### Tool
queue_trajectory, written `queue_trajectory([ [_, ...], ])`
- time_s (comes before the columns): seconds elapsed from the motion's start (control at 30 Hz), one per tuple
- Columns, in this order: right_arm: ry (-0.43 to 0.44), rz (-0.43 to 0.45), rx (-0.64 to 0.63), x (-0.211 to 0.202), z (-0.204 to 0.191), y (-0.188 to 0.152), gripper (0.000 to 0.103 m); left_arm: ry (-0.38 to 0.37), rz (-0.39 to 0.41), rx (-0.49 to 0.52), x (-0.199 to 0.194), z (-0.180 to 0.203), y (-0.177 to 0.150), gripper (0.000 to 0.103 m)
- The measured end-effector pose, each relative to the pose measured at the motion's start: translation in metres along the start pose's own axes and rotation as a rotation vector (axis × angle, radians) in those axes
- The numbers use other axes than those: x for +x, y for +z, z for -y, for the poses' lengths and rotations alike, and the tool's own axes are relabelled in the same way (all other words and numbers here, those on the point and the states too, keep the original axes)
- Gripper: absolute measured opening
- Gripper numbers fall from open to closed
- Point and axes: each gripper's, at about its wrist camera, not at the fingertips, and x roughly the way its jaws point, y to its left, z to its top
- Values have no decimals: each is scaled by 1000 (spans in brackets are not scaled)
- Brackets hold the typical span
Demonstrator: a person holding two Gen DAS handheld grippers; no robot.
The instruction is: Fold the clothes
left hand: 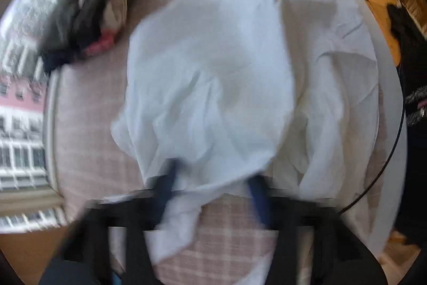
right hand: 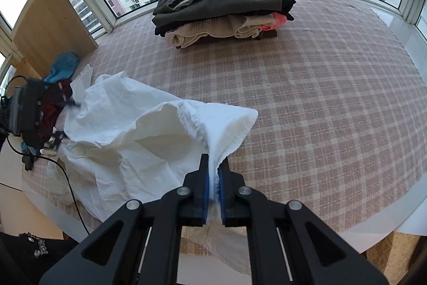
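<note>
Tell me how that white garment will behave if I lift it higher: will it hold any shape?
Probably not. The white garment sags and creases away from where the right gripper pinches it, so it looks thin and floppy. It seems light: one bunched edge between the pads carries a raised fold. The rest lies on the checked cloth and would likely drag and bunch rather than slide flat.

Black jaws, blue pads (right hand: 205,194), silver screws (right hand: 183,191)
</note>
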Motion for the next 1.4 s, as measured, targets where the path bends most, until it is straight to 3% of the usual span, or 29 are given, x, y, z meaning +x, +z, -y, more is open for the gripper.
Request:
queue_trajectory([
  [0.03, 3, 3, 5, 0, 1, -1, 6, -15, -18, -32, 3, -5, -1, 2],
  [0.17, 10, 10, 36, 3, 8, -3, 6, -35, 108, -137, -39, -21, -7, 1],
  [0.4, 19, 37, 65, -6, 19, -6, 6, 150, 256, -139, -153, 1, -7, 1],
  [0.6, 49, 49, 111, -17, 32, -27, 6, 26, 305, -117, -165, 79, -15, 1],
  [0.77, 65, 26, 168, -10, 47, -43, 6, -194, 196, -153, -65, 138, -26, 3],
  [0.83, 66, 23, 174, -10, 47, -45, 6, -197, 139, -158, -31, 150, -31, 3],
  [0.97, 93, 45, 180, -22, 44, -44, 6, -113, 100, -177, -9, 154, -37, 11],
  [1.03, 136, 63, 202, -33, 42, -40, 6, -49, 119, -191, -13, 155, -36, 21],
  [1.1, 183, 96, 209, -52, 36, -30, 6, -9, 180, -195, -27, 160, -32, 46],
  [1.17, 189, 137, 175, -72, 23, -15, 6, 62, 256, -168, -43, 171, -26, 54],
  [1.27, 182, 194, 110, -102, -1, 10, 6, 166, 358, -121, -57, 190, -17, 61],
  [1.33, 179, 218, 61, -117, -20, 26, 6, 230, 399, -142, -54, 193, -8, 62],
  [1.4, 164, 236, 6, -128, -41, 38, 6, 244, 418, -199, -48, 190, 0, 62],
])
